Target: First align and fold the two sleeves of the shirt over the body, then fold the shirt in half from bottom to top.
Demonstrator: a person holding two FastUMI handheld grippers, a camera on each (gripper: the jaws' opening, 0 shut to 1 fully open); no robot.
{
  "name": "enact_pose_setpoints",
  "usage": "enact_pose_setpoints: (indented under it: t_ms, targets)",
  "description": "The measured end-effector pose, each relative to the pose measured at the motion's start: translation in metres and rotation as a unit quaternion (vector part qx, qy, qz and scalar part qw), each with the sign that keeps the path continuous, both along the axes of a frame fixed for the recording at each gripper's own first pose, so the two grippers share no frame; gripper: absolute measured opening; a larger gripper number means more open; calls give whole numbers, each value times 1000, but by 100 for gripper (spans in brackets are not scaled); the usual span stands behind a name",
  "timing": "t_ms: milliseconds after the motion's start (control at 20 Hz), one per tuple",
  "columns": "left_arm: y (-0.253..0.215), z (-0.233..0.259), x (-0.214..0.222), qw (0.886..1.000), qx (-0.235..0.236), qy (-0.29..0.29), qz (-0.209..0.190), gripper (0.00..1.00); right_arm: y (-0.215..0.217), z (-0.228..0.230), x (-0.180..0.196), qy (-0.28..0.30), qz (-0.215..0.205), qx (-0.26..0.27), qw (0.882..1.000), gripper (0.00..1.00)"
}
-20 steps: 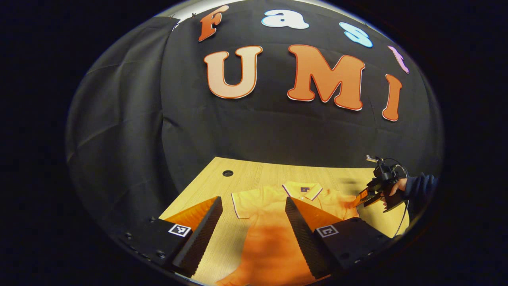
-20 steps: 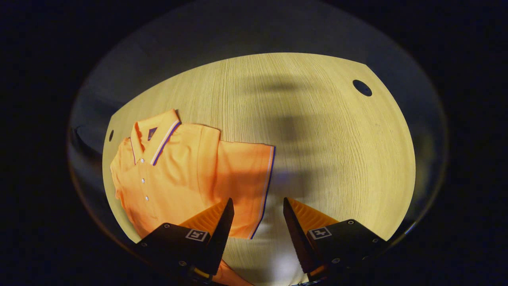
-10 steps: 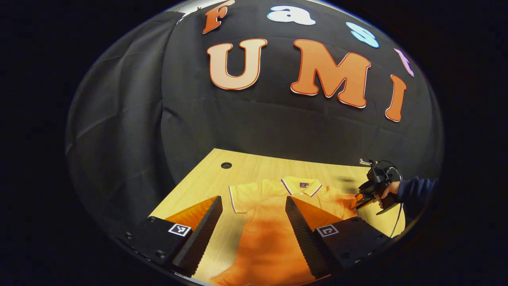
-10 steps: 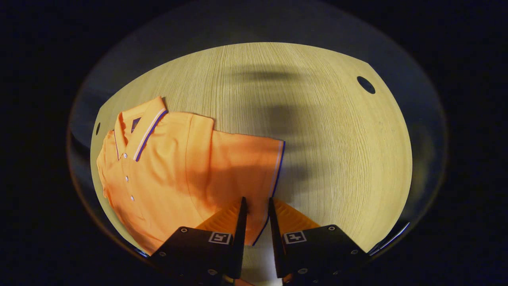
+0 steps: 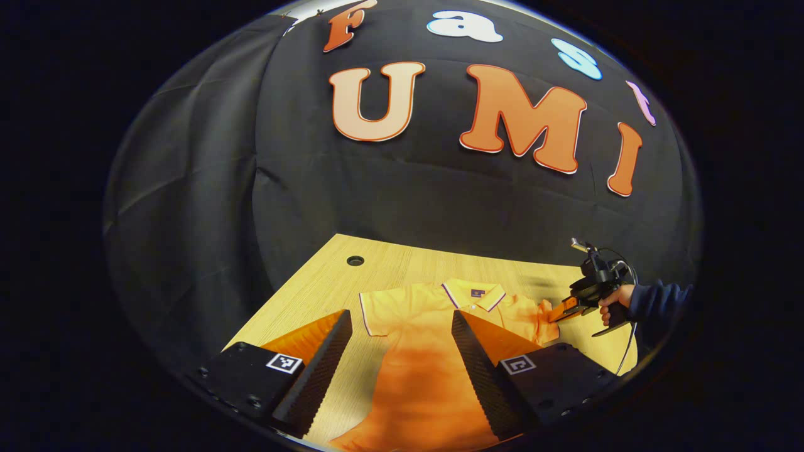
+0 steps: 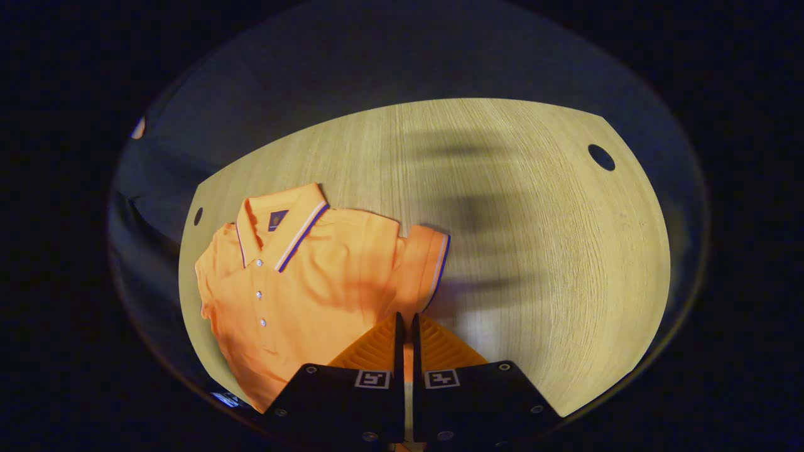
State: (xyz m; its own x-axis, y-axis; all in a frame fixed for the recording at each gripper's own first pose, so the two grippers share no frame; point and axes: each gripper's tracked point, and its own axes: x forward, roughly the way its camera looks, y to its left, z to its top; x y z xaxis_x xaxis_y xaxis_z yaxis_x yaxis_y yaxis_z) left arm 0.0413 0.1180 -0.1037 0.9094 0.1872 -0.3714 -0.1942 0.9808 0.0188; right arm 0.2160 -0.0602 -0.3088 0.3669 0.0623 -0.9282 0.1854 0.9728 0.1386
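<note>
The tabletop (image 6: 534, 251) carries the orange shirt (image 6: 301, 282) face up, collar toward the back edge, so each sleeve can swing inward. The right gripper (image 6: 405, 326) has its jaws pinched on the right sleeve (image 6: 424, 270) (cuff already lifted). The left gripper (image 5: 399, 326) hangs spread above the body, holding nothing.

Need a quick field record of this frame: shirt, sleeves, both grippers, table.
shirt: orange polo, lying flat, collar toward the wall
right sleeve: pinched at its edge, bunched and lifted
left sleeve: spread flat, unfolded
right gripper: shut on right sleeve
left gripper: open, above the shirt body, holding nothing
table: wooden, with cable holes
fold stage: first sleeve fold starting
</note>
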Motion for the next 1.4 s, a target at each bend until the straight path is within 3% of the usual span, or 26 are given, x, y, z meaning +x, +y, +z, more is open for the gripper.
enact_pose_setpoints:
  t_ms: [200, 450, 550, 600, 650, 700, 800, 850, 900, 950, 1000, 1200, 1250, 1300, 1400]
  targets:
    - [10, -1, -4, 1000, -6, -2, 10, 99, 26, 28, 6, -19, 21, 16, 999, 6]
    - [19, -12, -2, 1000, -17, 12, 20, 99, 64, 31, 16, -31, 33, 33, 998, 6]
    - [23, -15, 2, 999, -20, 16, 22, 99, 86, 33, 10, -24, 53, 56, 997, 9]
    - [25, -17, 4, 999, -22, 17, 22, 99, 92, 33, 10, -24, 61, 61, 996, 16]
    - [28, -18, 8, 999, -22, 19, 25, 99, 96, 34, 9, -23, 65, 65, 996, 5]
    - [31, -20, 10, 999, -22, 24, 24, 98, 100, 35, 8, -25, 66, 66, 995, 24]
    - [42, -31, 19, 998, -17, 46, 25, 98, 99, 38, 5, -24, 63, 59, 996, 35]
    - [46, -37, 26, 998, -18, 59, 20, 98, 94, 39, 1, -22, 59, 50, 997, 38]
    - [48, -44, 31, 997, -21, 72, 11, 98, 91, 42, -1, -26, 58, 41, 997, 29]
    - [50, -51, 39, 996, -30, 87, 0, 98, 88, 45, -4, -29, 53, 32, 998, 43]
    - [51, -57, 47, 994, -42, 100, -12, 98, 87, 48, -8, -33, 48, 29, 998, 52]
    - [68, -80, 84, 986, -47, 151, -52, 98, 86, 64, -33, -49, -3, 25, 998, 68]
    - [70, -87, 93, 984, -47, 163, -60, 98, 87, 68, -38, -56, -15, 23, 998, 68]
    - [72, -92, 104, 982, -51, 169, -66, 98, 86, 72, -46, -62, -25, 19, 998, 63]
    - [78, -104, 122, 975, -67, 196, -77, 98, 87, 84, -56, -81, -45, 9, 996, 81]
